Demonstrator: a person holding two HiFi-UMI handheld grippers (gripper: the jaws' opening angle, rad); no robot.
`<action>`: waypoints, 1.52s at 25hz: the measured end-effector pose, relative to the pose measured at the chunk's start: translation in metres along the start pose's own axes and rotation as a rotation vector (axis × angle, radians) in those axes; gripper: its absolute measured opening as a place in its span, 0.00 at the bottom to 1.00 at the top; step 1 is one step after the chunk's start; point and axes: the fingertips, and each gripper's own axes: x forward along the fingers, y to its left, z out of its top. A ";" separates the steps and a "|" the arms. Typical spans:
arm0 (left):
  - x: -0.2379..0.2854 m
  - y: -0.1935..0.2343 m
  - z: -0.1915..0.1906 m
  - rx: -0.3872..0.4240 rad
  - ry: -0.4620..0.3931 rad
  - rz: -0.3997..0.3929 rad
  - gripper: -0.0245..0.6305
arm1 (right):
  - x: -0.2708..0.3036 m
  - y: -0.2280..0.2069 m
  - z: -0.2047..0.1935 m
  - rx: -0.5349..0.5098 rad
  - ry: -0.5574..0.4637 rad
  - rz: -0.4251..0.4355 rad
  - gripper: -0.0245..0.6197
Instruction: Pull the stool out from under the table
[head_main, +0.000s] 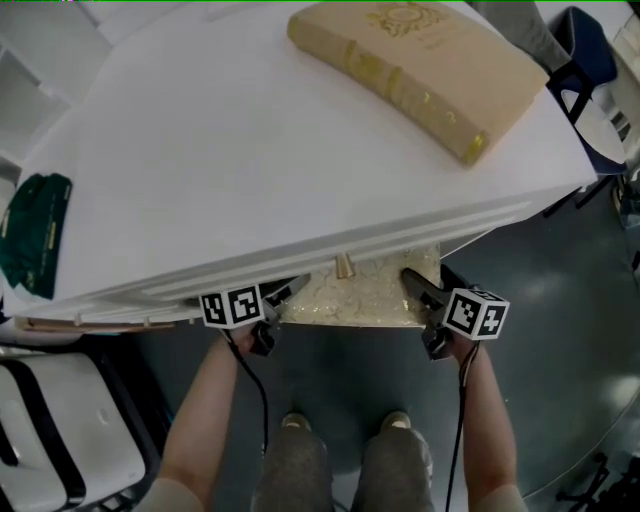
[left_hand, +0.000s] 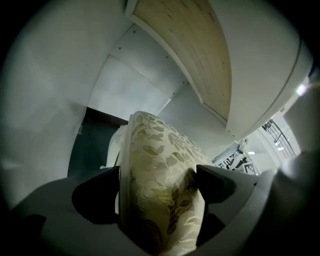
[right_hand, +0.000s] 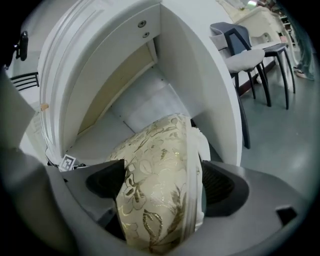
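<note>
The stool's cream cushion with gold leaf pattern (head_main: 350, 295) pokes out from under the front edge of the white table (head_main: 250, 150). My left gripper (head_main: 285, 297) is at the cushion's left end and my right gripper (head_main: 420, 290) at its right end. In the left gripper view the cushion (left_hand: 160, 170) fills the gap of the left gripper (left_hand: 157, 182), whose jaws stand wide apart around it. In the right gripper view the cushion (right_hand: 160, 170) and its white rim lie likewise inside the wide-spread jaws of the right gripper (right_hand: 162, 182). The stool's legs are hidden.
A thick tan book (head_main: 420, 70) lies on the tabletop at the far right. A dark green item (head_main: 35, 230) sits at the table's left edge. A white and black object (head_main: 60, 430) stands low left. Chairs (right_hand: 245, 55) stand beyond the table's right side. The person's feet (head_main: 340, 425) are close below the stool.
</note>
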 end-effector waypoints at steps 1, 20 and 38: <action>0.001 0.002 -0.002 -0.020 0.017 -0.005 0.75 | 0.001 0.001 0.000 0.001 0.007 0.011 0.77; -0.002 -0.040 -0.047 0.043 0.149 -0.057 0.74 | -0.069 -0.015 -0.047 0.120 0.054 -0.051 0.70; 0.065 -0.224 -0.153 0.159 0.415 -0.258 0.74 | -0.305 -0.095 -0.090 0.306 -0.098 -0.328 0.70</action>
